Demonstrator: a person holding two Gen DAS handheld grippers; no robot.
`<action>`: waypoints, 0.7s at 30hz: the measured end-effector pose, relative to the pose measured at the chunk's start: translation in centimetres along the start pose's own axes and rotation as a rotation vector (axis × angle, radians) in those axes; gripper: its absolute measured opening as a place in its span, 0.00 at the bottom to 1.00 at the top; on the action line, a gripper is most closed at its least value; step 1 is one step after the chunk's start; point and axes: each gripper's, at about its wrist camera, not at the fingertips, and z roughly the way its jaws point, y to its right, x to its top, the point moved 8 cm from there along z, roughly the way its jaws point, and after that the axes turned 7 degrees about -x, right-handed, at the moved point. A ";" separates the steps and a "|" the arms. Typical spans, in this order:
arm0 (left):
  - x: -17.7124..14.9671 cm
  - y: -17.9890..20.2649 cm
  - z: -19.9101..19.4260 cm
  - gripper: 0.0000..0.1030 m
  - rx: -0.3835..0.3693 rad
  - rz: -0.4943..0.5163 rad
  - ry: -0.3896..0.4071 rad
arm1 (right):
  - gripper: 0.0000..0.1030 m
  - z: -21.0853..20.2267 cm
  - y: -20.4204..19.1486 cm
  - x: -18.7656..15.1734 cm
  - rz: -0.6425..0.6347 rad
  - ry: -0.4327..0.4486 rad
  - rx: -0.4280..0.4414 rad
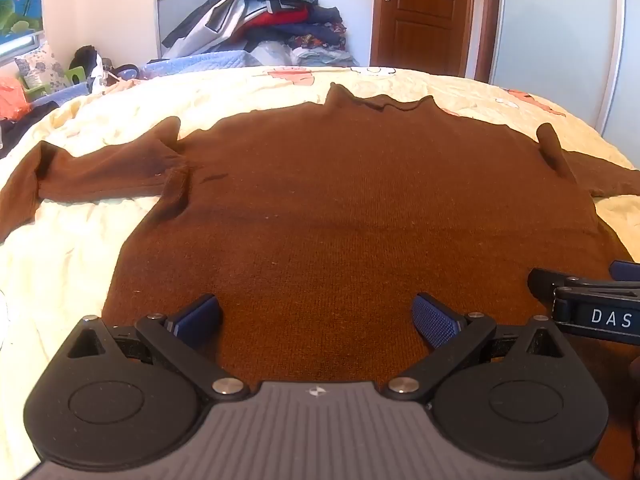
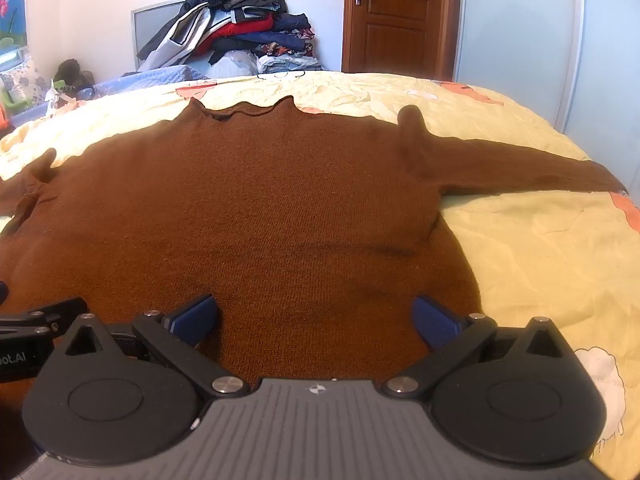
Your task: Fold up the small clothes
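A brown knitted sweater (image 1: 340, 200) lies flat on the bed, collar at the far side, both sleeves spread outward. It also shows in the right wrist view (image 2: 260, 208). My left gripper (image 1: 316, 316) is open and empty, hovering over the sweater's near hem on the left part. My right gripper (image 2: 314, 318) is open and empty over the hem's right part. The right gripper's body (image 1: 592, 304) shows at the right edge of the left wrist view, and the left gripper's body (image 2: 32, 332) shows at the left edge of the right wrist view.
The bed has a pale yellow cartoon-print cover (image 2: 540, 248). A heap of clothes (image 1: 264, 12) is piled beyond the bed's far edge. A wooden door (image 1: 420, 12) and a white wardrobe (image 2: 516, 20) stand behind. Clutter (image 1: 36, 80) lies at the far left.
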 end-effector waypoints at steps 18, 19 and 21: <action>-0.2 0.4 -0.7 1.00 0.008 -0.007 0.005 | 1.00 0.0 0.0 0.0 0.002 0.001 0.000; -0.2 0.2 -0.8 1.00 0.006 -0.008 0.005 | 1.00 0.0 0.0 0.0 0.002 0.001 0.000; -0.2 0.1 -0.6 1.00 0.009 -0.007 0.004 | 1.00 0.0 0.0 0.0 0.002 0.001 0.000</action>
